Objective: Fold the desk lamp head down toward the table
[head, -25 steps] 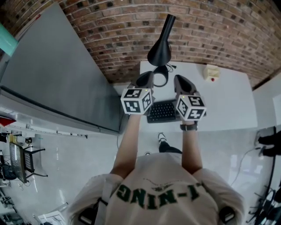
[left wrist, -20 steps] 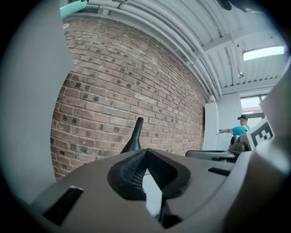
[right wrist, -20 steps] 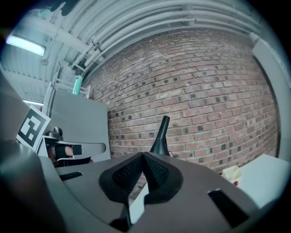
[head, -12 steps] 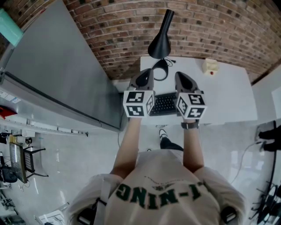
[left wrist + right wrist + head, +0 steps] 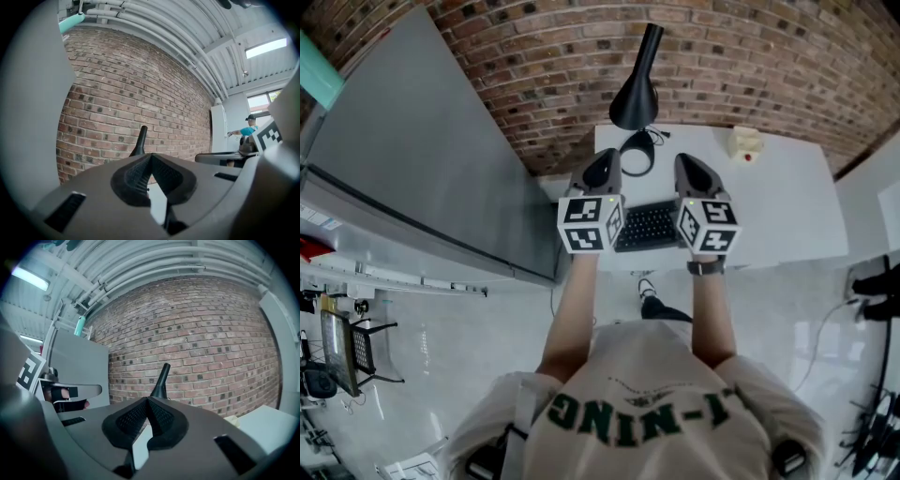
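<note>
Desk lamp [image 5: 636,98]: stood upright at far edge of table [image 5: 787,216], by brick wall. Left gripper [image 5: 602,169]: jaws pressed together, empty, held short of lamp. Right gripper [image 5: 692,171]: likewise closed on nothing, alongside.

A red brick wall [image 5: 750,56] spans the head view from 10 to 2 o'clock. A white tabletop [image 5: 787,206] stands against it at about 1 o'clock. A large grey panel [image 5: 422,159] slants along 10 o'clock. Glossy pale floor [image 5: 459,356] fills 8 o'clock, with a black chair [image 5: 356,347] at 9. In the left gripper view, grey pipes [image 5: 154,28] cross a ribbed ceiling at 12, and a bright ceiling light [image 5: 265,47] sits at 2.
</note>
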The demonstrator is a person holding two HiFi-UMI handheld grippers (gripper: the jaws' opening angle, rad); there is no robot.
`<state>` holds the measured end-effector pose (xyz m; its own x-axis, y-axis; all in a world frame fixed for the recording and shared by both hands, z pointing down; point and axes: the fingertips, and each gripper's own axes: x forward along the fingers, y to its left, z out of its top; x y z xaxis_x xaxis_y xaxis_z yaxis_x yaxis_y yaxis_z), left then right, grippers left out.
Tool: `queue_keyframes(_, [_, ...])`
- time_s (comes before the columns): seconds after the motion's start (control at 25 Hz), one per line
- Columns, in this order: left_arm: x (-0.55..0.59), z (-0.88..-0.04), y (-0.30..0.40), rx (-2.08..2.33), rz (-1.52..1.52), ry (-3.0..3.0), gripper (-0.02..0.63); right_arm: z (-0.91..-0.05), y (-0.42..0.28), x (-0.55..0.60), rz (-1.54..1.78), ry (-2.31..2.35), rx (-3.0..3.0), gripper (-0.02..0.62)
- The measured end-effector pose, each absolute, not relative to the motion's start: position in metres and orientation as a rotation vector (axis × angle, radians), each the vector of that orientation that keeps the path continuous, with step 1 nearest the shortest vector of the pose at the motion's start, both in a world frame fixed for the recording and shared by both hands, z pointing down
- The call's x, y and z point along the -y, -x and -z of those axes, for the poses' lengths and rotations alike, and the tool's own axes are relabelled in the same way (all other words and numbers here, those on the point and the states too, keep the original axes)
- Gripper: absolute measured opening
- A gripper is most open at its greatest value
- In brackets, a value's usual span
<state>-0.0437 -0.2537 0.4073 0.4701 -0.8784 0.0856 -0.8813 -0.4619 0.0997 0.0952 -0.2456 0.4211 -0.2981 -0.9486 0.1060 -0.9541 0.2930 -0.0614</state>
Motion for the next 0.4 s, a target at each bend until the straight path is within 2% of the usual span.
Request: queue_keyframes(0.4, [0.284, -0.432, 0.028, 1.536, -0.089, -2.547, 0.003, -0.434, -0.112, 0.285, -0.222, -1.797, 2.49, 0.002])
